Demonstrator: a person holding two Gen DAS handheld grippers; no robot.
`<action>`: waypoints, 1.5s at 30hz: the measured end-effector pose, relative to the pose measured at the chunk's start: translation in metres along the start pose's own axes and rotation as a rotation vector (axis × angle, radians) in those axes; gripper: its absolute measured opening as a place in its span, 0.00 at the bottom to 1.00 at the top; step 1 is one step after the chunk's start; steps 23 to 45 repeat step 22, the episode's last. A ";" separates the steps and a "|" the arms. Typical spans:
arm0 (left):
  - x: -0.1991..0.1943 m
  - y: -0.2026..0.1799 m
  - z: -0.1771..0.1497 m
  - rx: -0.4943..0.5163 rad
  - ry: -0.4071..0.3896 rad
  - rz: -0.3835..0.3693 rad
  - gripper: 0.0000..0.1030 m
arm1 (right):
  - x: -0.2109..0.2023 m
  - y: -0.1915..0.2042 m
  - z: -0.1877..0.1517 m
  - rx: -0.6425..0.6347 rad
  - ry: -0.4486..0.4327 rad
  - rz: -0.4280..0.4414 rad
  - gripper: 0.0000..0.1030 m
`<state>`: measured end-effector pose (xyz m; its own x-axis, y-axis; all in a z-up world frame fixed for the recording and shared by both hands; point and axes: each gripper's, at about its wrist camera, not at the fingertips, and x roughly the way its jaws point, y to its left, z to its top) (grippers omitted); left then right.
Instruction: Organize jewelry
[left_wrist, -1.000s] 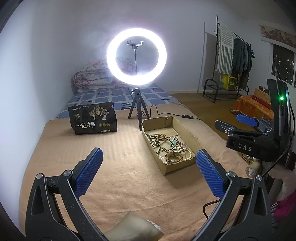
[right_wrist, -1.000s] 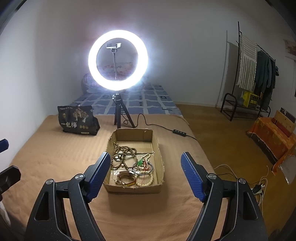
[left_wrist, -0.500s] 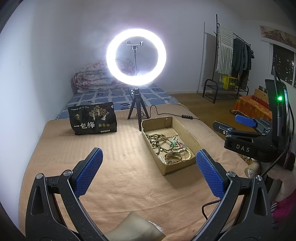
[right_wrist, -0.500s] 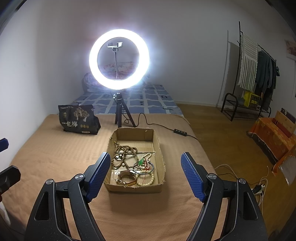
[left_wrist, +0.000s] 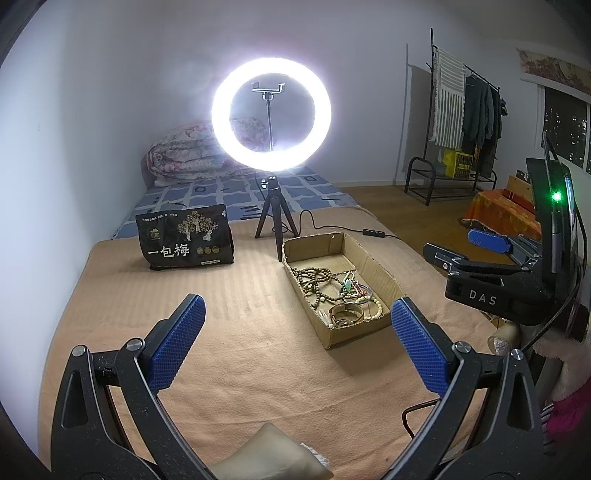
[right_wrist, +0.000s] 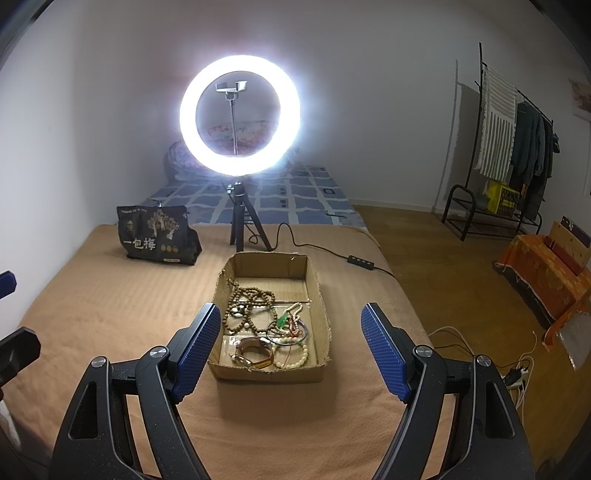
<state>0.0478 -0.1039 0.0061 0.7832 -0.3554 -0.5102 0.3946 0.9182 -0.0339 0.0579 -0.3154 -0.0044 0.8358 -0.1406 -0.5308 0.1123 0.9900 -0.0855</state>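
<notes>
A shallow cardboard box (right_wrist: 314, 275) (left_wrist: 369, 258) lies on a tan blanket and holds tangled jewelry: brown bead strands (right_wrist: 247, 302) (left_wrist: 314, 282), a green pendant (right_wrist: 283, 319), pale bead bracelets (right_wrist: 295, 356) and a watch with a brown strap (right_wrist: 255, 352) (left_wrist: 345, 314). My right gripper (right_wrist: 290, 341) hovers open just short of the box's near end, nothing between its blue pads. My left gripper (left_wrist: 297, 339) stands open over bare blanket, left of the box. The right gripper's body (left_wrist: 498, 284) shows at the right of the left wrist view.
A lit ring light on a small tripod (right_wrist: 240, 118) stands behind the box, its cable (right_wrist: 332, 254) trailing right. A black printed bag (right_wrist: 155, 236) sits at the back left. The bed's right edge drops to a wooden floor (right_wrist: 443, 266) with cables and a clothes rack (right_wrist: 509, 147).
</notes>
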 end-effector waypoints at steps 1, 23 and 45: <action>0.000 0.000 0.000 0.000 0.000 0.000 0.99 | 0.000 0.000 0.000 0.000 0.000 0.000 0.76; -0.001 0.005 0.003 0.011 -0.034 0.034 1.00 | 0.002 0.002 0.001 -0.011 0.010 0.002 0.76; -0.001 0.005 0.003 0.011 -0.034 0.034 1.00 | 0.002 0.002 0.001 -0.011 0.010 0.002 0.76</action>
